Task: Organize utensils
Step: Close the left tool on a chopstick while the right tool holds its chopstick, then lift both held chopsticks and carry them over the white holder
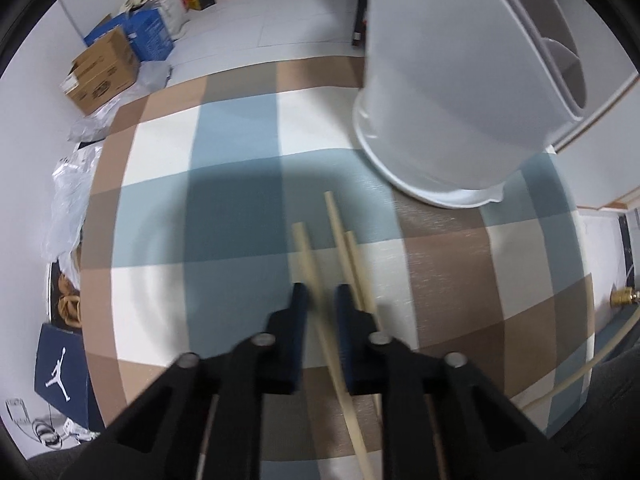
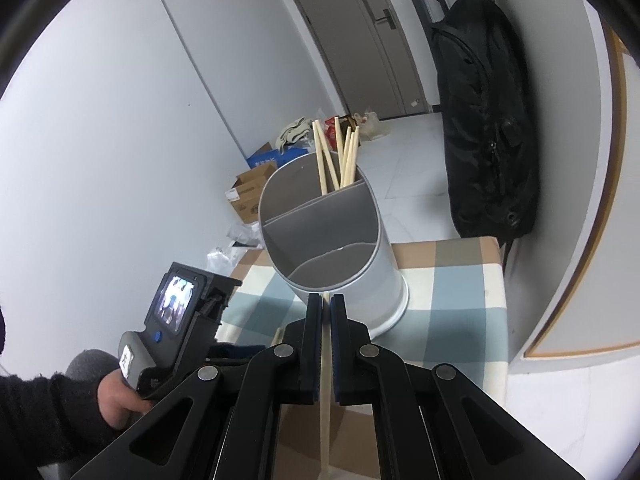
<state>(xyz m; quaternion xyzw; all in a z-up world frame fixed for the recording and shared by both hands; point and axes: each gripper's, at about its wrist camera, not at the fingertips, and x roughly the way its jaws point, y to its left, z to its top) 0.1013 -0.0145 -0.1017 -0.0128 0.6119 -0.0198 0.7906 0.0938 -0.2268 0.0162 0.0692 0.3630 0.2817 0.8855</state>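
Pinching one chopstick (image 2: 325, 384) each — both hand-held grippers, left (image 1: 320, 294), right (image 2: 326, 304), beside the holder (image 2: 332, 240).

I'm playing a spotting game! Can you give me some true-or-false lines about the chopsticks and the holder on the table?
1. The holder has chopsticks standing in it. True.
2. The tablecloth is plain red. False: it is checked in blue, brown and cream.
3. The right gripper is shut on a chopstick. True.
4. Every compartment of the holder is full. False: only the far one holds chopsticks.
5. Chopsticks lie on the table by the left gripper. True.
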